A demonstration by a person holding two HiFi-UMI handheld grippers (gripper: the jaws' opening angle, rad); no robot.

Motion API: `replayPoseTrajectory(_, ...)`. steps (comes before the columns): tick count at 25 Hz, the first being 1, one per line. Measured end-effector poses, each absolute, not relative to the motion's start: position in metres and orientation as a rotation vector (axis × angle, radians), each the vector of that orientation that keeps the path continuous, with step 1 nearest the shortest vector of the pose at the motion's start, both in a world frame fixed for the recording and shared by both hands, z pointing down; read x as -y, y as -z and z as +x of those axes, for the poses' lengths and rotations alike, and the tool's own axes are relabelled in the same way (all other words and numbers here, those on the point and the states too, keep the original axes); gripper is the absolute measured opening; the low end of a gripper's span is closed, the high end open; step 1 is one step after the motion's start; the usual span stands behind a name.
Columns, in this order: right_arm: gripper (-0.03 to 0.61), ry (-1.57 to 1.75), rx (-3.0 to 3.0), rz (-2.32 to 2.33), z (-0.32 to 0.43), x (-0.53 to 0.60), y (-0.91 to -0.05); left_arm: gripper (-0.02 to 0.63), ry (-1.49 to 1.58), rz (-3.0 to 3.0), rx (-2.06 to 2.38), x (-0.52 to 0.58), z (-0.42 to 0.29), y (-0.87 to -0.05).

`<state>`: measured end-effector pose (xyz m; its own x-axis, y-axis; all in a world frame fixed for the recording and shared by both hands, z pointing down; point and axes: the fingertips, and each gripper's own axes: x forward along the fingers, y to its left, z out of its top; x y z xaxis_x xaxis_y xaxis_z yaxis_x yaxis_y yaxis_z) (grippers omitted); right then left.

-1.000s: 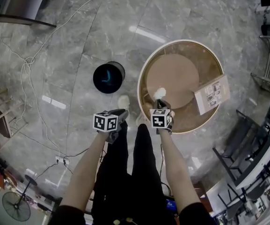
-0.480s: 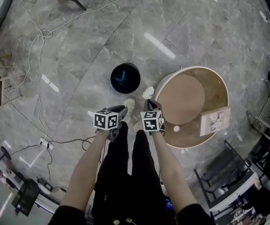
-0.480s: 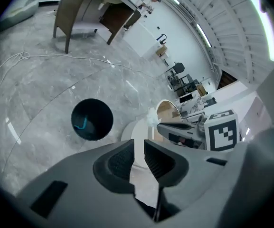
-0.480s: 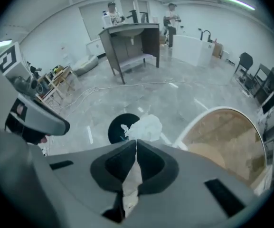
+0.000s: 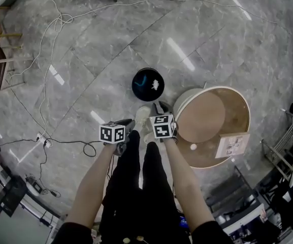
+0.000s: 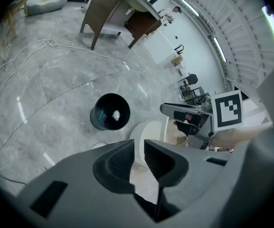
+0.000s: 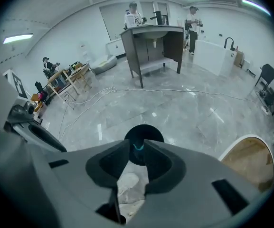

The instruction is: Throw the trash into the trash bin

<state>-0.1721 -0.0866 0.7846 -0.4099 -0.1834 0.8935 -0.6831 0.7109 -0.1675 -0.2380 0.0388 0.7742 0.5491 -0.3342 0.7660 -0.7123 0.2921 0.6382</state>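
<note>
The black round trash bin (image 5: 142,88) stands on the grey floor just ahead of my grippers. A white crumpled wad of trash (image 5: 155,84) shows inside its mouth, and again as a wad (image 6: 116,113) in the bin (image 6: 103,115) in the left gripper view. My right gripper (image 5: 158,107) hangs over the near rim of the bin (image 7: 144,133). Its jaws are opening with nothing between them. My left gripper (image 5: 129,122) is a little nearer and to the left, its jaws (image 6: 139,151) slightly apart and empty.
A round wooden table (image 5: 202,117) with a white rim stands right of the bin. On it are a small white ball (image 5: 193,147) and a printed box (image 5: 232,145). The person's white shoe (image 5: 142,115) is below the grippers. Cables (image 5: 60,22) cross the floor. A desk (image 7: 151,42) and people stand far off.
My right gripper carried the white wad from the round table leftward to the bin and let it go. The wad now shows in the bin. My left gripper came along.
</note>
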Motion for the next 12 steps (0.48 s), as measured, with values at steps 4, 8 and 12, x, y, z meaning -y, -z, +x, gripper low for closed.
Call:
replayPoseTrajectory(4, 0.086, -0.653, 1.926, 0.695, -0.156, 0.079, -0.784, 0.063, -0.325, 1.327, 1.008, -0.036, -0.234, -0.773)
replayPoseTrajectory(8, 0.072, -0.684, 1.905, 0.774, -0.125, 0.073, -0.772, 0.063, -0.350, 1.385, 0.972, -0.022, -0.219, -0.767)
replayPoseTrajectory(12, 0.063, -0.719, 1.883, 0.906, -0.084, 0.070, -0.748, 0.063, -0.396, 1.453, 0.919, -0.002, -0.200, -0.754)
